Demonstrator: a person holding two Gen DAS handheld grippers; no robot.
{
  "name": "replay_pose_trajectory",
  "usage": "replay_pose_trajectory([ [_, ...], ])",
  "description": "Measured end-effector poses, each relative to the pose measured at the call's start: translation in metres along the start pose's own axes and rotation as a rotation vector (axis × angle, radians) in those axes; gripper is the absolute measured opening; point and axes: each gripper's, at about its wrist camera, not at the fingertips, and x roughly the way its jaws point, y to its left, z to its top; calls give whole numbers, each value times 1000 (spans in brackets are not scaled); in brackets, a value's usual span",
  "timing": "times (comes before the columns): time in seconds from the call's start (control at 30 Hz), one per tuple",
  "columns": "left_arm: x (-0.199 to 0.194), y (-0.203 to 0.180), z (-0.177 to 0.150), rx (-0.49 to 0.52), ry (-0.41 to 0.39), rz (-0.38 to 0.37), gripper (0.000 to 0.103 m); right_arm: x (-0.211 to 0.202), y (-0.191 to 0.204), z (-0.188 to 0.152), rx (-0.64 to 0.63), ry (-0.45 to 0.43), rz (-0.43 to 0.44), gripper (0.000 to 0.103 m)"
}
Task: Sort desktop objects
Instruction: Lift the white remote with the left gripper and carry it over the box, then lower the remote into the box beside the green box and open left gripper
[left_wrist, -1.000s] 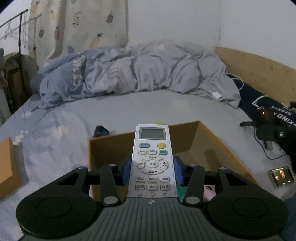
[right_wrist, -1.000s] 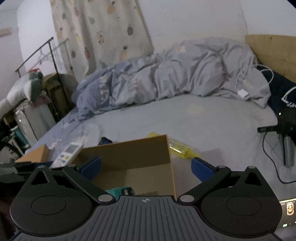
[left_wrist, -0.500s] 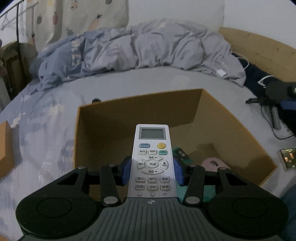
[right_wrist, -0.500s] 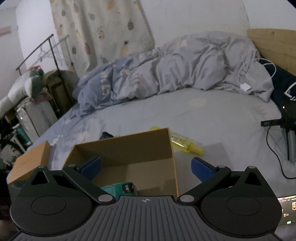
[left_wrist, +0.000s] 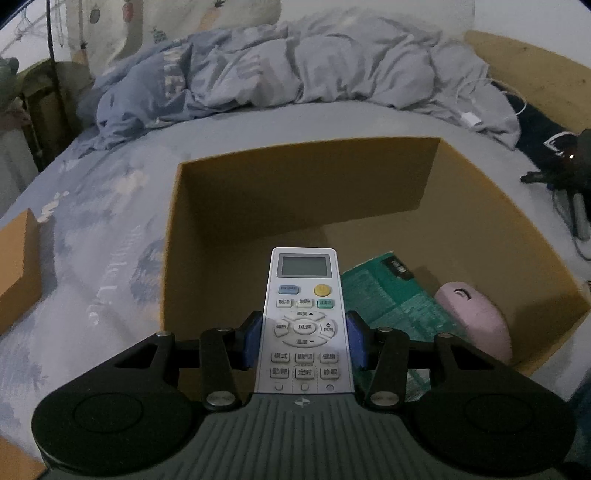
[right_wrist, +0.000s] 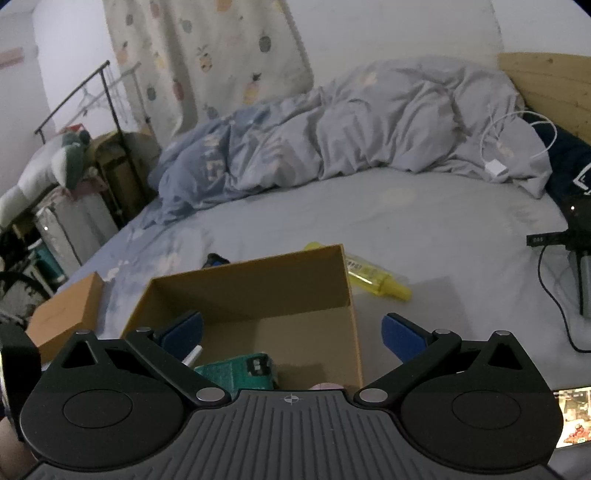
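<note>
White plastic fills the middle of my left wrist view: my left claw (left_wrist: 305, 341) pinches an air-conditioner remote (left_wrist: 304, 317) by its long edges, one blue pad (left_wrist: 252, 341) on each side at the level of the round button ring, the display end pointing away from me. I hold the remote above the open cardboard box (left_wrist: 177, 236) that sits on the bed (left_wrist: 110, 206). On the box floor, to the right of the remote, lies a green printed packet (left_wrist: 391, 295), and just beside that, toward the near right corner, a pink computer mouse (left_wrist: 476, 317). A smaller closed cardboard box (left_wrist: 18, 266) rests on the sheet well to the left. A crumpled grey-blue duvet (left_wrist: 295, 70) is heaped along the far side.

From my right wrist view, my right claw (right_wrist: 291, 332) is spread wide with nothing between its pads, hovering at the near edge of the same cardboard box (right_wrist: 352, 314). The green packet (right_wrist: 240, 373) shows at the bottom of the box. Behind the box's far right corner a yellow bottle (right_wrist: 373, 280) lies on its side on the bed (right_wrist: 406, 229), and a dark blue object (right_wrist: 214, 260) peeks over the far wall; I cannot tell what it is. The smaller box (right_wrist: 62, 314) sits to the left.
</note>
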Motion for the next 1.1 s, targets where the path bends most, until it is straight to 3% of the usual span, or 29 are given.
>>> replay_pose_trajectory([
  [0.33, 9, 4, 4, 12, 46, 38, 48, 1, 3, -1, -6, 5, 6, 103],
  [1.1, 28, -10, 3, 30, 120, 8, 47, 3, 3, -3, -8, 20, 9, 103],
])
